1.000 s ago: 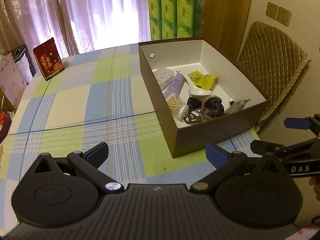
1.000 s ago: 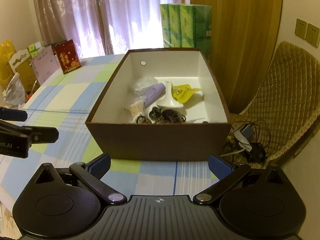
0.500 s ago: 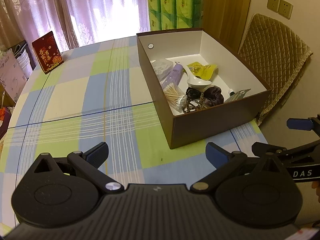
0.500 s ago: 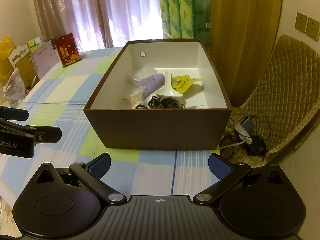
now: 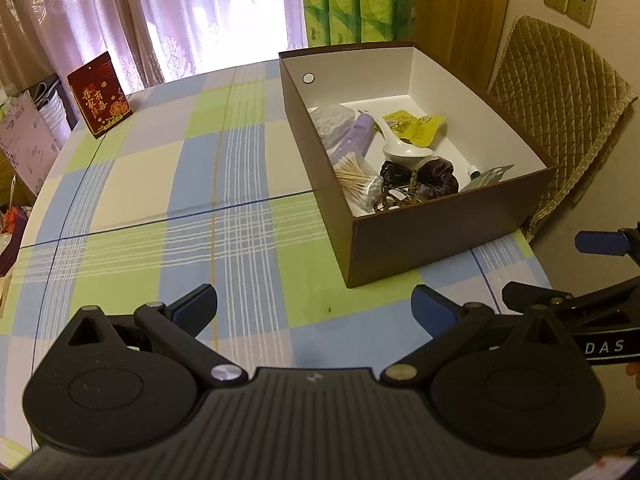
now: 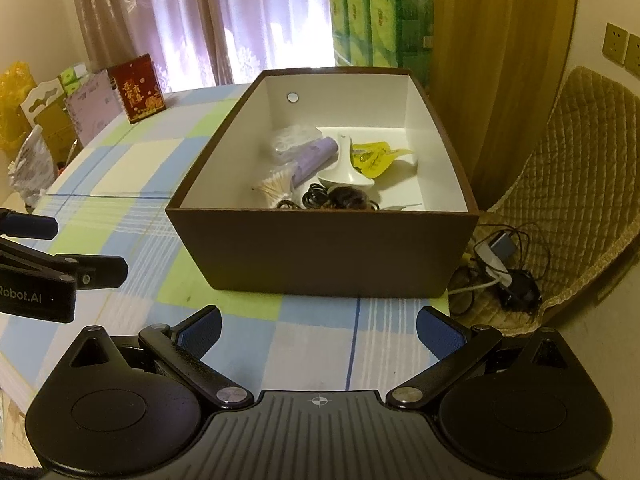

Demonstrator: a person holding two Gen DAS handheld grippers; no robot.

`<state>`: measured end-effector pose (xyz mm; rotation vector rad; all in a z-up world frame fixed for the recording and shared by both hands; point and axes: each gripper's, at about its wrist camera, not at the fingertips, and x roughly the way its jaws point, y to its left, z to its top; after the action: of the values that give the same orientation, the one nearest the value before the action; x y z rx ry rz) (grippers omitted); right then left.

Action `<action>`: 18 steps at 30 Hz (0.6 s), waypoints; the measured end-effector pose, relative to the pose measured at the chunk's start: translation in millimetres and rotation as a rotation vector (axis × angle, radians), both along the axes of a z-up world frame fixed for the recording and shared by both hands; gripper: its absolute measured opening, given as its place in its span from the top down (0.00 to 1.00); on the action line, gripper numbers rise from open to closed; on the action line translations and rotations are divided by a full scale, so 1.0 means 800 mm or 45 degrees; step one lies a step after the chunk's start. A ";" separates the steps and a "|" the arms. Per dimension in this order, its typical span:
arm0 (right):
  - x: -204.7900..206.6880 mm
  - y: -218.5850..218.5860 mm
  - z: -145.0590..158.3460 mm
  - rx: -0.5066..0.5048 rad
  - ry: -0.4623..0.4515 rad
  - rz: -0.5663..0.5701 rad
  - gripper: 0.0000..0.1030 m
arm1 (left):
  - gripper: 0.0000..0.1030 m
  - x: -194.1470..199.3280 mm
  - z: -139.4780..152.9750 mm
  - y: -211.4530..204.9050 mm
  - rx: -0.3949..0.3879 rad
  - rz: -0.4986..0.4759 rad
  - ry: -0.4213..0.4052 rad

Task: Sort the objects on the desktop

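Note:
A brown box [image 5: 440, 236] with white inside stands at the table's right side; it also shows in the right wrist view [image 6: 320, 248]. In it lie a white spoon [image 5: 404, 146], a purple tube [image 5: 356, 136], cotton swabs [image 5: 354, 176], a yellow packet [image 5: 416, 128], a dark scrunchie [image 5: 436, 178] and black hair ties [image 5: 394, 170]. My left gripper [image 5: 314, 306] is open and empty above the checked tablecloth [image 5: 160, 184], near the box's front left corner. My right gripper [image 6: 318, 326] is open and empty, just short of the box's near wall.
A red card [image 5: 99, 94] stands at the table's far left. Green tissue packs [image 5: 352, 0] stand behind the box. A quilted chair [image 6: 568, 184] with cables [image 6: 500, 264] on its seat is to the right. Bags and cards [image 6: 52, 120] crowd the left edge.
Both grippers have drawn back and risen a little, so the box sits farther off in both views. Both stay open and empty.

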<state>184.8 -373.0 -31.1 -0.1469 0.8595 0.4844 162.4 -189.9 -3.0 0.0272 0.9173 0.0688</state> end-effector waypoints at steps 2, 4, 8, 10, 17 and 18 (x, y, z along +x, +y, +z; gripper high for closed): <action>0.002 -0.001 0.000 0.000 0.002 -0.003 0.02 | 0.01 0.001 0.001 -0.002 0.004 -0.003 -0.003; 0.002 -0.002 -0.001 -0.003 0.003 -0.004 0.02 | 0.01 0.002 0.001 -0.004 0.005 -0.008 -0.004; 0.004 -0.003 -0.003 -0.011 0.011 -0.001 0.02 | 0.01 0.005 0.000 -0.007 0.007 -0.011 -0.003; 0.004 -0.003 -0.005 -0.017 0.016 0.004 0.02 | 0.01 0.005 0.001 -0.008 0.007 -0.012 -0.003; 0.007 0.001 -0.010 -0.026 0.032 0.016 0.02 | 0.01 0.008 0.000 -0.011 0.008 -0.013 0.003; 0.007 0.002 -0.011 -0.028 0.035 0.016 0.02 | 0.01 0.009 0.000 -0.011 0.008 -0.013 0.003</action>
<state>190.4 -371.5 -40.0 -0.1660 0.8914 0.4902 169.5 -198.6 -3.1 0.0383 0.9196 0.0622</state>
